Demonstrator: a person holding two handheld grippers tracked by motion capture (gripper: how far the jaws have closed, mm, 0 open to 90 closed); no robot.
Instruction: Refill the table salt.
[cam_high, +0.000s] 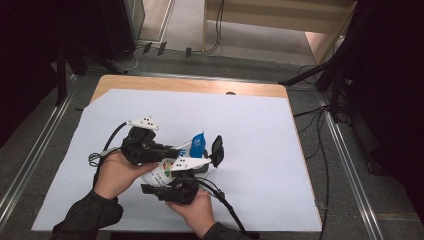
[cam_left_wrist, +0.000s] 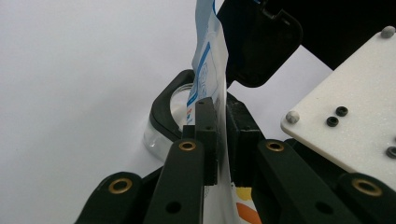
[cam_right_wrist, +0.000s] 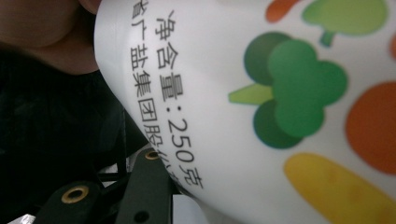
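Observation:
A white salt bag (cam_high: 161, 175) printed with vegetables, blue at its top (cam_high: 198, 142), hangs between my two hands low on the table. My left gripper (cam_high: 192, 149) reaches in from the left, shut on the bag. In the left gripper view its pads (cam_left_wrist: 205, 126) pinch the bag's thin edge (cam_left_wrist: 208, 60). My right gripper (cam_high: 207, 160) points away from me under the bag, and its jaws seem to be shut on a small clear jar (cam_left_wrist: 158, 133). The printed bag (cam_right_wrist: 261, 93) lies right across the right gripper view and hides the jaw tips.
A white sheet (cam_high: 250, 120) covers the wooden table (cam_high: 190, 85). The right gripper's white plate (cam_left_wrist: 355, 107) sits close to the left gripper. Black stands and cables (cam_high: 320, 75) line the floor beside the table, at the back and right.

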